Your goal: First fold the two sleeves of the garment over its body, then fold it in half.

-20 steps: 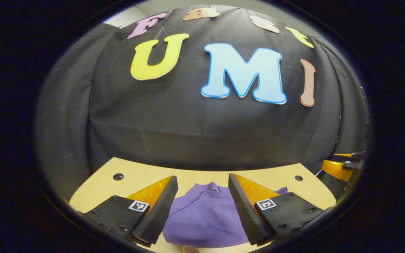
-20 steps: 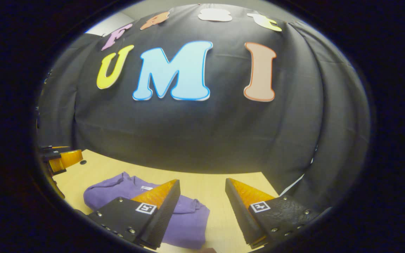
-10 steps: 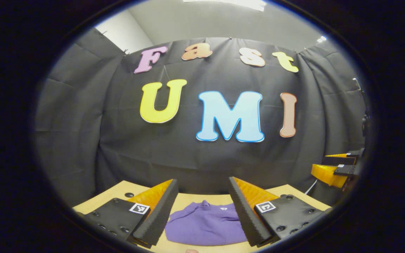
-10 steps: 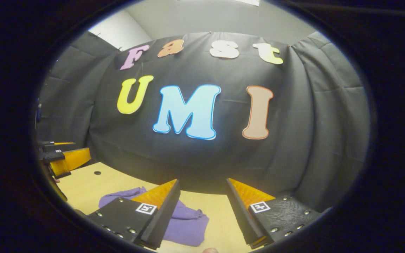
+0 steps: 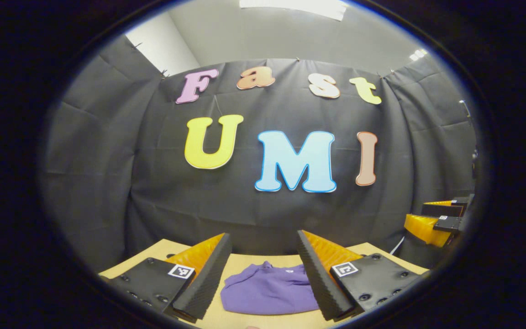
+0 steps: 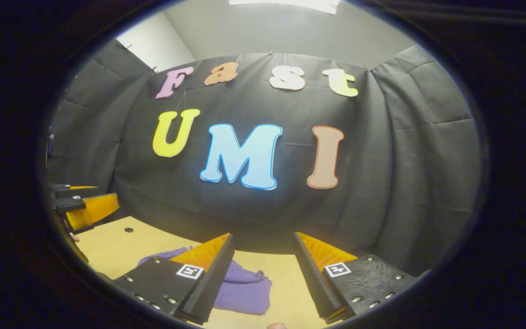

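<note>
A purple garment (image 5: 270, 290) lies folded into a compact bundle on the pale wooden table (image 5: 249, 259). In the left gripper view it sits just beyond my left gripper (image 5: 263, 242), which stands open above it and holds nothing. In the right gripper view the garment (image 6: 244, 290) lies low and left, partly hidden behind a finger of my right gripper (image 6: 263, 240). That gripper is open too, with bare table between its fingers. The right gripper (image 5: 436, 219) also shows at the far right of the left gripper view, and the left gripper (image 6: 82, 208) at the far left of the right gripper view.
The black cloth wall (image 5: 263, 201) hangs close behind the table's far edge. Small round holes (image 6: 128, 230) mark the tabletop near its back corners. A pale room wall and ceiling light (image 5: 290, 7) lie above the cloth.
Both grippers have risen and tilted upward, away from the garment. The garment now sits smaller and lower in both views. Both stayed open throughout.
</note>
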A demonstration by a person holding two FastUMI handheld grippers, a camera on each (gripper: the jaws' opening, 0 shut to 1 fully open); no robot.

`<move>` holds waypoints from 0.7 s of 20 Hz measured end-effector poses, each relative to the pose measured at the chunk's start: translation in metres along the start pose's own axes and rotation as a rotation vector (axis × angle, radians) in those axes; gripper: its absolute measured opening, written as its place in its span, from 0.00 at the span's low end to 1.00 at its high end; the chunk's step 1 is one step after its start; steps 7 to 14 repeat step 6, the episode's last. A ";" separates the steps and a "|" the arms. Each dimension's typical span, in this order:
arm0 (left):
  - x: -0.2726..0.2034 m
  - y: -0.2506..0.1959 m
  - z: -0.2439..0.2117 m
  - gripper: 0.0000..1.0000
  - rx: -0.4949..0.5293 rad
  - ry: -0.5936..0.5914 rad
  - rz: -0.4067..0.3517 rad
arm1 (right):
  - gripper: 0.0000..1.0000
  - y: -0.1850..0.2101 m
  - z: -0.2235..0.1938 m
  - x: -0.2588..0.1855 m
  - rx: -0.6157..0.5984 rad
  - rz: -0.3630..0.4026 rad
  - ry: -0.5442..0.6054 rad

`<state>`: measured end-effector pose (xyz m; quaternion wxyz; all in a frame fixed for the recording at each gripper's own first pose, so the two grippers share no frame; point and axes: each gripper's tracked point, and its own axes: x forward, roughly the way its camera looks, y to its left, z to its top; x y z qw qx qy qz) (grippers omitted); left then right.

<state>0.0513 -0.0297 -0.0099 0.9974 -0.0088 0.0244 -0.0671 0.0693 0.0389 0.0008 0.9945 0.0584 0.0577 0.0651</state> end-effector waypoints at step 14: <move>-0.011 -0.006 0.007 0.94 0.009 -0.019 -0.032 | 0.80 0.011 0.008 -0.016 0.014 -0.005 -0.026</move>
